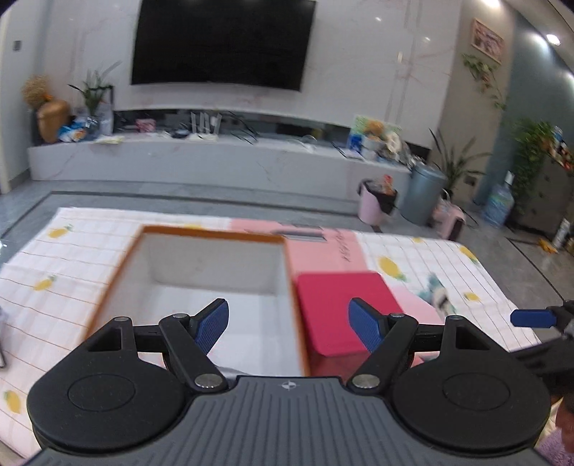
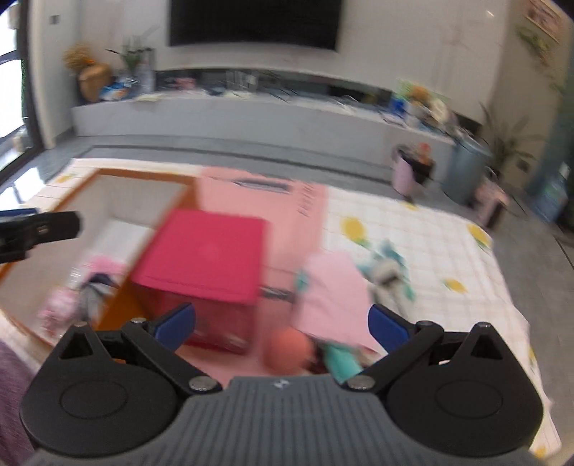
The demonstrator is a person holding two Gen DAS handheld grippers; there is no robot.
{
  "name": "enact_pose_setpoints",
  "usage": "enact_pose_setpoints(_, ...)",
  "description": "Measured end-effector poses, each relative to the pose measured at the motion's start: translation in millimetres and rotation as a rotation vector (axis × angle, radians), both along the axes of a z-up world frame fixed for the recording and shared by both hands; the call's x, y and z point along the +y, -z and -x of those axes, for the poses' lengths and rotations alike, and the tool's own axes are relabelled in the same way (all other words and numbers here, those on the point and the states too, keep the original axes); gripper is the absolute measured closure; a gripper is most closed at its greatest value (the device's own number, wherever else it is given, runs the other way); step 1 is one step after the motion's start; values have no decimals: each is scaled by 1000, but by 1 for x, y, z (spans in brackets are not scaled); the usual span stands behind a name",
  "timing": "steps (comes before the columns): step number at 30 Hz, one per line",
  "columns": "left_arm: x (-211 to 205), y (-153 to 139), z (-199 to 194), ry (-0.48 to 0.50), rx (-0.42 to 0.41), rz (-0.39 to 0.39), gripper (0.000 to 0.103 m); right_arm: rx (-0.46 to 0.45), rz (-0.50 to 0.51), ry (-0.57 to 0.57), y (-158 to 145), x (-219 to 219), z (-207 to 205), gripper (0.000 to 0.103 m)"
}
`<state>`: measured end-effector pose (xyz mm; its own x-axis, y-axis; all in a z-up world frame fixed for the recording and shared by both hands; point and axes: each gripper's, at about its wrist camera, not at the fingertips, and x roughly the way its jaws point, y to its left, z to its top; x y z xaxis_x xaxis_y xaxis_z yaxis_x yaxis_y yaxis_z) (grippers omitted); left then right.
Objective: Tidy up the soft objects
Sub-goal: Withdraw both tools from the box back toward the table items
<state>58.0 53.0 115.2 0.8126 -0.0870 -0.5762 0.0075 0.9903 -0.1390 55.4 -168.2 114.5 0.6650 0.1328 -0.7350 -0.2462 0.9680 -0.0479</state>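
Right view only: soft clothes (image 2: 89, 286) lie low left inside the orange-edged box (image 2: 143, 175); pink cloth (image 2: 333, 294) lies lower right on the checked mat (image 2: 412, 229).
Left view: box (image 1: 211, 233) looks bare, smooth white.
Red box (image 1: 340, 308): square, flat top.
Left gripper (image 1: 288, 324): jaws wide, holding nothing.
Right gripper (image 2: 281, 324): jaws wide, holding nothing.

Pink cloth (image 2: 332, 290) crumpled beside red box (image 2: 204, 251)

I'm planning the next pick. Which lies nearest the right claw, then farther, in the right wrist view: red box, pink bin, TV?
1. Red box, just ahead, left of the right claw.
2. Pink bin, on the floor past the mat.
3. TV, on the far wall.
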Motion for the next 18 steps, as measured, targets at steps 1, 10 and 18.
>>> enact_pose_setpoints(1, -7, 3, -1, 13, 3, -3, 14, 13, 8, 24, 4, -11, -2, 3)
enact_pose_setpoints(10, -61, 38, -3, 172, 37, -48, 14, 164, 135, 63, 58, -55, -10, 3)
enact_pose_setpoints(18, -86, 71, -2, 315, 112, -63, 14, 321, 101, 44, 110, -68, -36, 3)
